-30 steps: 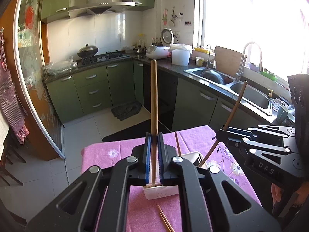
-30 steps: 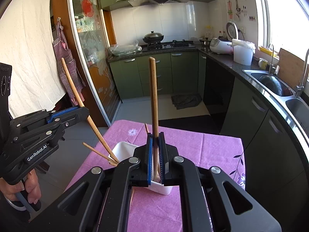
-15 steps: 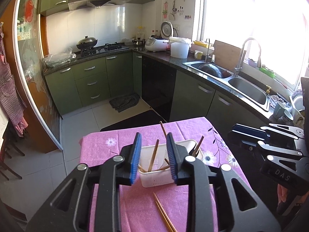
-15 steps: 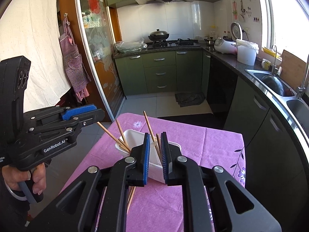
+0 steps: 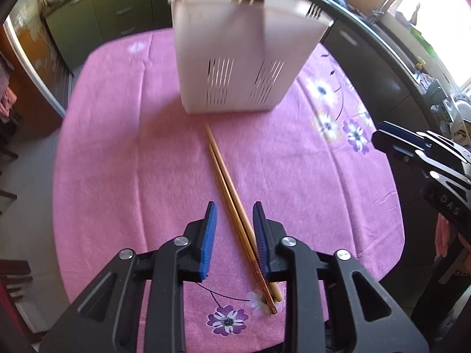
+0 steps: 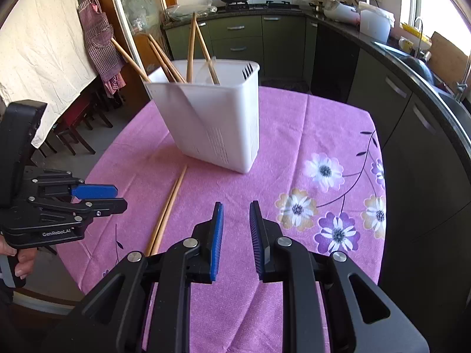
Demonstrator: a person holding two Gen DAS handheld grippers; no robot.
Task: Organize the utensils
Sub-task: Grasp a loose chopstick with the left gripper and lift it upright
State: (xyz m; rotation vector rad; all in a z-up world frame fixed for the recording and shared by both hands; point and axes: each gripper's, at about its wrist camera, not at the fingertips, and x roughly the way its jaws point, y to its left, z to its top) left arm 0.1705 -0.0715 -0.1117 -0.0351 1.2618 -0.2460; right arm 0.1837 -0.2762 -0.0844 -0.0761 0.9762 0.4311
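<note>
Chopsticks (image 5: 232,203), two of them side by side and touching, are lying on the pink flowered desk (image 5: 123,153), and their lower stretch is running between the left gripper (image 5: 234,220)'s blue fingers (image 5: 209,235). Those fingers are narrowing around the pair but are not yet pressing on it; a gap is showing on each side. The long axis is slanting from the lower right of the left wrist frame, under the right-hand finger, up toward the centre, where the tips are ending just short of the white utensil holder (image 5: 235,67). The left hand is plainly the nearer one. In the right wrist frame the right gripper (image 6: 236,229) is hovering over bare cloth with its fingers spreading and nothing between them; the pair is lying to its left, apart from it. Counting: two chopsticks on the desk, about six standing in the single holder, and one fork (image 5: 313,10) poking above its rim.
</note>
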